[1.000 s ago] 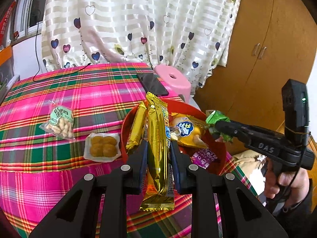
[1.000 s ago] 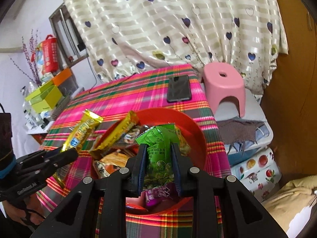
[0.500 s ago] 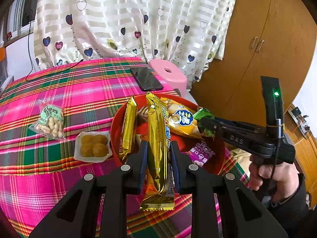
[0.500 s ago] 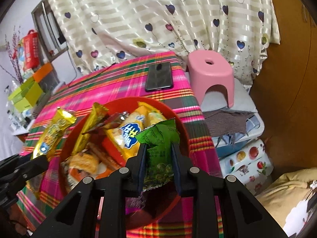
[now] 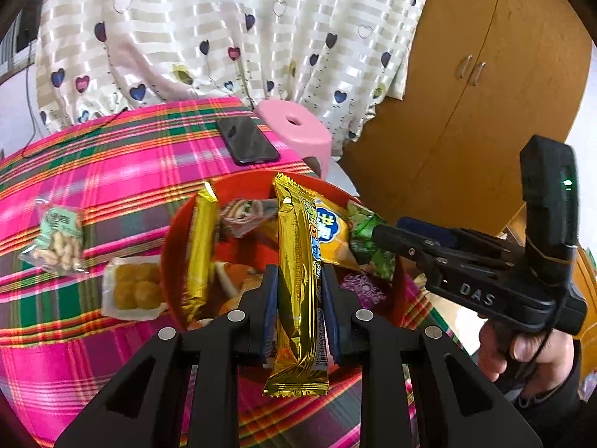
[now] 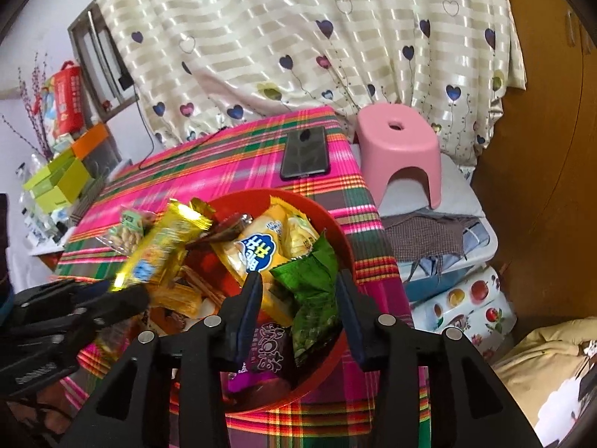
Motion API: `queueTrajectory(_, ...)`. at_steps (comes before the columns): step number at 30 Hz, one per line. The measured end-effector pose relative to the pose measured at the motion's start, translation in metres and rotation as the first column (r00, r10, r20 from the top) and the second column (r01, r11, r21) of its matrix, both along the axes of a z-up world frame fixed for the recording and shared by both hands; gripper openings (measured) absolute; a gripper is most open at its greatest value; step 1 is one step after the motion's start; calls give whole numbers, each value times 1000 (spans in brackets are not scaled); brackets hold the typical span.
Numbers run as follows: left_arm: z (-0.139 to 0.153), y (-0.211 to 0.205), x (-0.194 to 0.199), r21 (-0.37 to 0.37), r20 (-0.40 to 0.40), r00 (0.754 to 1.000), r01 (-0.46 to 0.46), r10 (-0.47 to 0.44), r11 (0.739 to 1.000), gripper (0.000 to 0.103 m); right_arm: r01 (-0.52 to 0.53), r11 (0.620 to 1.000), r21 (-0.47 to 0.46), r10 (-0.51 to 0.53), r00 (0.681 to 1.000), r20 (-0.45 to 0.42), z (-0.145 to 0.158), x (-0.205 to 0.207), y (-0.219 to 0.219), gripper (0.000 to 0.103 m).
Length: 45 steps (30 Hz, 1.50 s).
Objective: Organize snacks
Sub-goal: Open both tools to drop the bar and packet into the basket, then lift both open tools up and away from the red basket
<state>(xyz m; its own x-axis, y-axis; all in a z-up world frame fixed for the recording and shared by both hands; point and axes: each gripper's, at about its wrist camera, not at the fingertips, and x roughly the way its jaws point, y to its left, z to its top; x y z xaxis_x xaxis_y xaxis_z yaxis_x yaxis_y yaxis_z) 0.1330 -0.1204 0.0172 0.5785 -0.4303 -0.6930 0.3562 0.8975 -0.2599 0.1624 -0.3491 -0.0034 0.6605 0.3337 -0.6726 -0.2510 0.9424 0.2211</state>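
Note:
A red bowl (image 5: 171, 261) on the plaid table holds several snack packs; it also shows in the right wrist view (image 6: 335, 231). My left gripper (image 5: 299, 276) is shut on a long gold snack bar (image 5: 298, 261), held upright over the bowl's near side. My right gripper (image 6: 298, 283) is open, its jaws spread around a green snack packet (image 6: 313, 298) that lies loose at the bowl's right side. The right gripper also shows in the left wrist view (image 5: 380, 233), at the bowl's right rim. The gold bar shows in the right wrist view (image 6: 156, 250).
A peanut packet (image 5: 58, 239) and a tray of round yellow cakes (image 5: 134, 287) lie on the table left of the bowl. A black phone (image 5: 246, 140) lies at the far edge. A pink stool (image 6: 399, 149) stands beyond the table, a wooden cupboard (image 5: 485, 93) to the right.
My right gripper has opened and let go of the green packet, which now rests in the bowl. My left gripper has carried the gold bar further over the bowl.

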Motion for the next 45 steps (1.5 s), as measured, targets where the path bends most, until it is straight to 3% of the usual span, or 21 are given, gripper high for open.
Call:
queueTrajectory(11,-22,-15,13,-4,-92,994,58,-58,998,27,-2,1000,8,2,1000,-6,2,-4,-3,40)
queueTrajectory(18,-13,-1,6,-32,-51,998,29,-31,999,36,-45,999,20,45,999,2,2,-9,2,39)
queueTrajectory(20,-10,5,2,-11,-30,1000,-2,1,1000,36,-50,999,11,50,999,0,0,-10,4,28)
queueTrajectory(25,-5,20,-8,29,9,997,-82,81,996,36,-56,998,9,56,998,-5,-1,-14,7,19)
queueTrajectory(32,-7,44,-19,26,5,991,-135,135,991,36,-194,979,64,195,981,-18,4,-24,46,21)
queueTrajectory(35,-8,51,-22,26,-1,988,-154,154,988,36,-190,981,41,192,979,-70,-3,-18,62,34)
queueTrajectory(39,-9,55,-26,20,-6,988,-156,156,988,36,-172,985,15,172,979,-106,-12,-10,68,34)
queueTrajectory(42,-9,56,-28,11,-6,989,-148,148,989,36,-217,976,-23,214,973,-88,-9,-10,75,19)
queueTrajectory(43,-10,57,-29,7,-8,989,-148,148,989,36,-239,969,-61,235,970,-69,-7,-12,79,10)
queueTrajectory(45,-10,58,-29,2,-12,988,-152,152,988,36,-280,954,-106,275,960,-61,-5,-10,85,7)
